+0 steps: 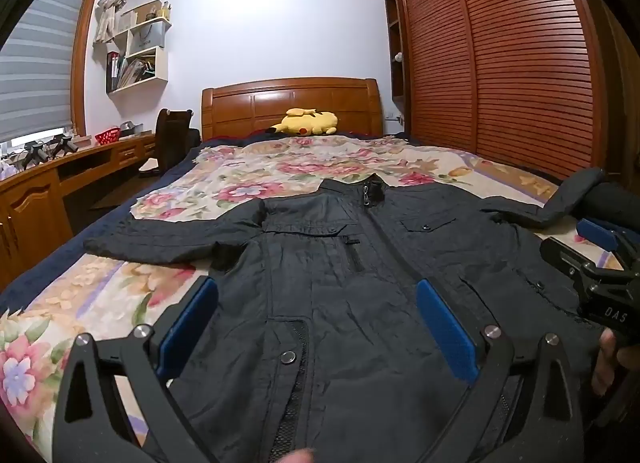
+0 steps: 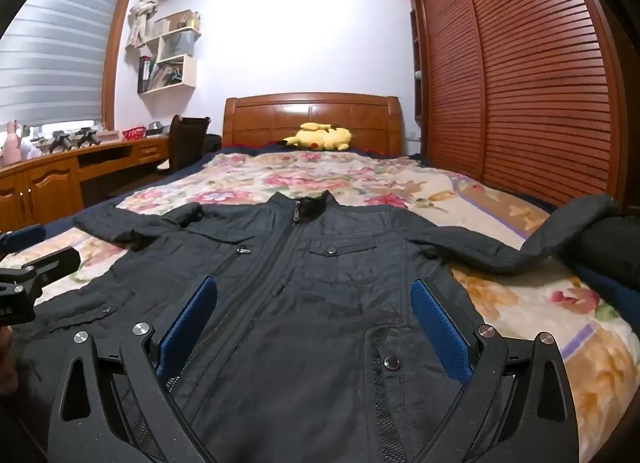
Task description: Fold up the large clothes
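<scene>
A large black jacket lies front up on the floral bedspread, zipped, with its collar toward the headboard. One sleeve stretches out left. The other sleeve runs right and climbs onto a dark bundle. My left gripper hovers open over the jacket's lower left half, with nothing between its blue pads. My right gripper is open over the lower right half, also without anything in it. Each gripper shows at the edge of the other's view: right gripper, left gripper.
A yellow plush toy rests by the wooden headboard. Slatted wardrobe doors run along the right of the bed. A wooden desk with a chair stands to the left, with wall shelves above.
</scene>
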A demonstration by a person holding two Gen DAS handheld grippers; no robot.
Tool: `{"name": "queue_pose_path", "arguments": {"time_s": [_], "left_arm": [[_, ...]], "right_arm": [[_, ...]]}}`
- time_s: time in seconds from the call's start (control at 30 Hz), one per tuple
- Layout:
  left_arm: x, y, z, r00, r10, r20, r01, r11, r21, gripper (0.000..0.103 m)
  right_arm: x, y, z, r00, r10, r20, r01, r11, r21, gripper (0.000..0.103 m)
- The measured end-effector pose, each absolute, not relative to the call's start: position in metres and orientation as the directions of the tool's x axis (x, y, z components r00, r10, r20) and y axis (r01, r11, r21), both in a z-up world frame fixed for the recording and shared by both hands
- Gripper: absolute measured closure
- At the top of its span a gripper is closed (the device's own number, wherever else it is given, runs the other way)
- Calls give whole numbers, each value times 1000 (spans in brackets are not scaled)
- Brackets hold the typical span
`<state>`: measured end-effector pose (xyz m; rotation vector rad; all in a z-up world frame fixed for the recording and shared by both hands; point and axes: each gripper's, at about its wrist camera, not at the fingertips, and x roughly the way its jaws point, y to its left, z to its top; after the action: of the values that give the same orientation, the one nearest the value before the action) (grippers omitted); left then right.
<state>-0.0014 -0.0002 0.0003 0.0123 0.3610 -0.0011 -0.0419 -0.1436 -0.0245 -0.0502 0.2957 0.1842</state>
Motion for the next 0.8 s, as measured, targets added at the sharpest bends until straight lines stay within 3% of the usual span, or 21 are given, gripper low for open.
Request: {"name": "queue_pose_path", "arguments": {"time_s": [0.8], "left_arm": [[-1, -4, 1, 935, 16, -355, -6, 1000, 30, 3]], "right_arm": [[-40, -146, -27, 942, 176, -285, -187, 982, -13, 4]]}}
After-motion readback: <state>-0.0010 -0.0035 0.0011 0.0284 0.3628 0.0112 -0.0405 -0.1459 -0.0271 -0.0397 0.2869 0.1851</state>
